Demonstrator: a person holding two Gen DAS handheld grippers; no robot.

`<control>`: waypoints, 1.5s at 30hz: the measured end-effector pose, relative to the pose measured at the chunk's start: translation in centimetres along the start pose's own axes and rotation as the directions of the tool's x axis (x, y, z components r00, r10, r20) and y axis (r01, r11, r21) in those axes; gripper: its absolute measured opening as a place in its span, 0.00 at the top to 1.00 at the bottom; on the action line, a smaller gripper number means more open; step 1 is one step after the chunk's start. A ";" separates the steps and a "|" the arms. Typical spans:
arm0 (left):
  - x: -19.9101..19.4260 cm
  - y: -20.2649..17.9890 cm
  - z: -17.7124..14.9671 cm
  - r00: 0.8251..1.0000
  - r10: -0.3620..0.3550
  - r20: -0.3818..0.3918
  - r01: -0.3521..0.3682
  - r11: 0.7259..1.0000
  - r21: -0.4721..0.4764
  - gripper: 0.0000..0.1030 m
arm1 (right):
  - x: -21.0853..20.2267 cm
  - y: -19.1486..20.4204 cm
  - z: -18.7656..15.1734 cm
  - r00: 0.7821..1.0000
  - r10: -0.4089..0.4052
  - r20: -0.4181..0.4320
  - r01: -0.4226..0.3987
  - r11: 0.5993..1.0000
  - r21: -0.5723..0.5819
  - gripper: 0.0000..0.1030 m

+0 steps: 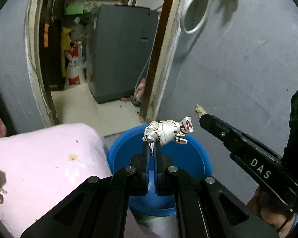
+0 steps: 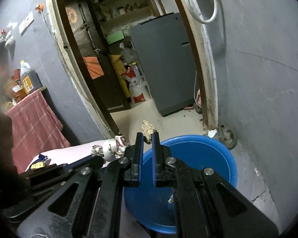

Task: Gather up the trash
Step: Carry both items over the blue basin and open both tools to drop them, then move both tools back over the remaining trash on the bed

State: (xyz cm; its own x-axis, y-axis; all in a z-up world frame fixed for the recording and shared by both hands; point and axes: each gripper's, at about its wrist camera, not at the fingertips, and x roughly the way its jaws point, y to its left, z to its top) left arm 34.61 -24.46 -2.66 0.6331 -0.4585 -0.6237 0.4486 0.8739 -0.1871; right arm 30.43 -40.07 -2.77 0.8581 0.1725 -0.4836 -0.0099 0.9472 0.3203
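Observation:
My left gripper (image 1: 152, 145) is shut on a crumpled white ribbon with dark red letters (image 1: 168, 131) and holds it above the blue basin (image 1: 200, 154). My right gripper (image 2: 148, 136) is shut on a crumpled beige scrap (image 2: 148, 130), held over the basin's near rim (image 2: 231, 162). In the left wrist view the right gripper (image 1: 200, 117) comes in from the right with the scrap (image 1: 199, 110) at its tip. In the right wrist view the ribbon (image 2: 113, 145) shows at the left, held by the left gripper.
A pink-covered table (image 1: 39, 158) with small wrappers (image 2: 38, 161) stands left of the basin. A doorway behind leads to a grey appliance (image 1: 121, 55) and sacks (image 1: 74, 65). A grey wall (image 1: 238, 69) is on the right. A red-cloth table with bottles (image 2: 25, 79) stands far left.

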 end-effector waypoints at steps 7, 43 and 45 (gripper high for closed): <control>1.2 0.4 -0.5 0.999 0.001 -0.054 -0.001 1.000 -0.004 0.96 | 0.9 -0.6 -0.2 0.999 -0.009 -0.043 0.009 1.000 0.012 0.91; -7.3 7.0 -0.2 0.962 0.201 0.184 -0.182 0.976 -0.116 0.14 | -1.6 3.6 0.9 0.983 0.048 0.175 -0.043 0.999 -0.031 0.07; -8.4 7.5 -0.4 0.951 0.221 0.217 -0.198 0.973 -0.121 0.10 | -1.9 4.6 0.8 0.977 0.075 0.199 -0.065 0.996 -0.055 0.03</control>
State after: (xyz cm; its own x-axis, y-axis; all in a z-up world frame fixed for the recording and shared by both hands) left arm 32.42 -13.98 0.81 0.8378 -0.2781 -0.4699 0.2346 0.9604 -0.1503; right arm 29.15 -36.30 0.29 0.9398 0.1859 -0.2869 -0.0939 0.9473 0.3062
